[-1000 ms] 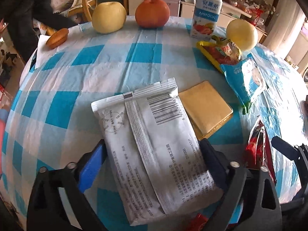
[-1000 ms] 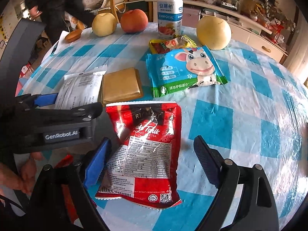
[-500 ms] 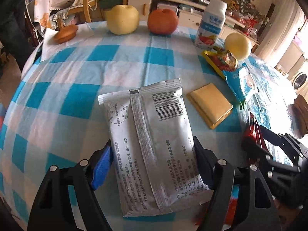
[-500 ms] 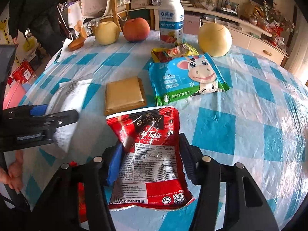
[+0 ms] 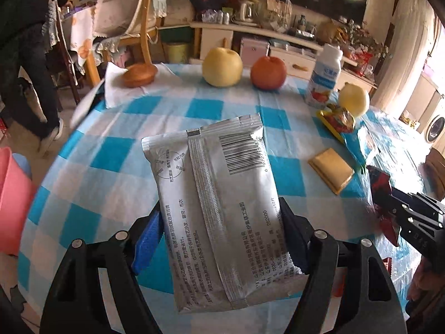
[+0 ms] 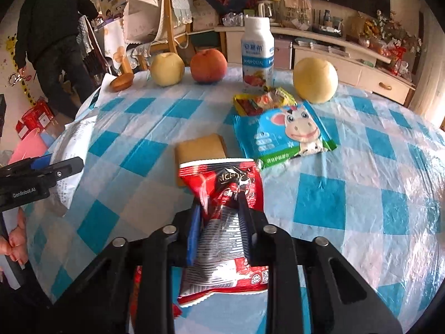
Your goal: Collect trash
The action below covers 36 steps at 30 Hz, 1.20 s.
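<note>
Silver packet lifted; tan pad behind red pouch.

Round table under a glossy plastic cloth checked in bright blue, pale blue and white. Flat foil pouch: matt silver, black barcode and black print. Crumpled sachet: red and black, with a white panel of black text. Soft wipes packet: sky blue, green lower band, white-and-pink cartoon cow. Square flat wrapper: plain tan. Small snack wrapper: yellow and red. Plastic bottle: white, blue label, red fruit picture. Round fruits: two pale yellow, one orange-red.
</note>
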Tool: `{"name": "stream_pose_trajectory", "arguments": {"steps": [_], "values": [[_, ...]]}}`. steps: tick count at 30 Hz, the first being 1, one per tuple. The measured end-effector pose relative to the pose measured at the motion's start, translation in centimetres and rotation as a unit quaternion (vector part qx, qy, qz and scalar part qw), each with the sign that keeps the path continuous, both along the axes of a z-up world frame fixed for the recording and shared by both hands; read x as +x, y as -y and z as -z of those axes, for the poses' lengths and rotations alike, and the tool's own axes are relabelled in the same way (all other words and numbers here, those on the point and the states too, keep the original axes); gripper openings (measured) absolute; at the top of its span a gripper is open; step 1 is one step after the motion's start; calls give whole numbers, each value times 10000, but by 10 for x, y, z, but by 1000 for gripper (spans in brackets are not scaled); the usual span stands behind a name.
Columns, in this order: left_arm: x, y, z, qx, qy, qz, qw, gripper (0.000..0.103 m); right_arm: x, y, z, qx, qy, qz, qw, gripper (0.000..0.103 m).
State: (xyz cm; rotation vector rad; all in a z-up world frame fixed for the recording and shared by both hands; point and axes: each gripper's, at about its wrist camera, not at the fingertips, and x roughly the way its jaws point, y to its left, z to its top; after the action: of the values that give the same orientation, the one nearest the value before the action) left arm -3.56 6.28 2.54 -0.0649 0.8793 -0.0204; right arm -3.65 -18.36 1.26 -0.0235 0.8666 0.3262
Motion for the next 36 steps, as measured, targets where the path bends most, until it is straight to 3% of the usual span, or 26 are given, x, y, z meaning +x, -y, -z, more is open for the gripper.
{"name": "stream_pose_trajectory", "arguments": {"steps": [5, 9, 10, 16, 18, 20, 22, 24, 36], "values": [[1, -16, 5, -144, -52, -114, 9998, 77, -1, -10, 6, -126, -1, -4, 9999, 33], [2, -27, 4, -272, -28, -219, 9994, 77, 1, -7, 13, -107, -141, 93, 9998, 65], [2, -28, 3, -296, -6, -224, 9993, 77, 2, -6, 15, -89, -178, 101, 9998, 69], [4, -36, -6, -401, 120, -235, 9988, 77, 6, -13, 19, -58, -179, -5, 9998, 79], [6, -40, -5, -451, 104, -272, 9986, 77, 8, -21, 20, -329, -108, -49, 9994, 79], [8, -47, -4, -509, 79, -335, 9981, 77, 8, -28, 21, -577, -5, -41, 9983, 72], [9, -52, -4, -588, 53, -401, 9975, 77, 9, -30, 22, -716, 91, -47, 9974, 54], [10, -57, -3, -673, 34, -447, 9967, 77, 11, -30, 21, -744, 119, -34, 9972, 47], [10, -74, 0, -908, -42, -600, 9940, 77, 11, -22, 12, -529, 245, 100, 9982, 28]]}}
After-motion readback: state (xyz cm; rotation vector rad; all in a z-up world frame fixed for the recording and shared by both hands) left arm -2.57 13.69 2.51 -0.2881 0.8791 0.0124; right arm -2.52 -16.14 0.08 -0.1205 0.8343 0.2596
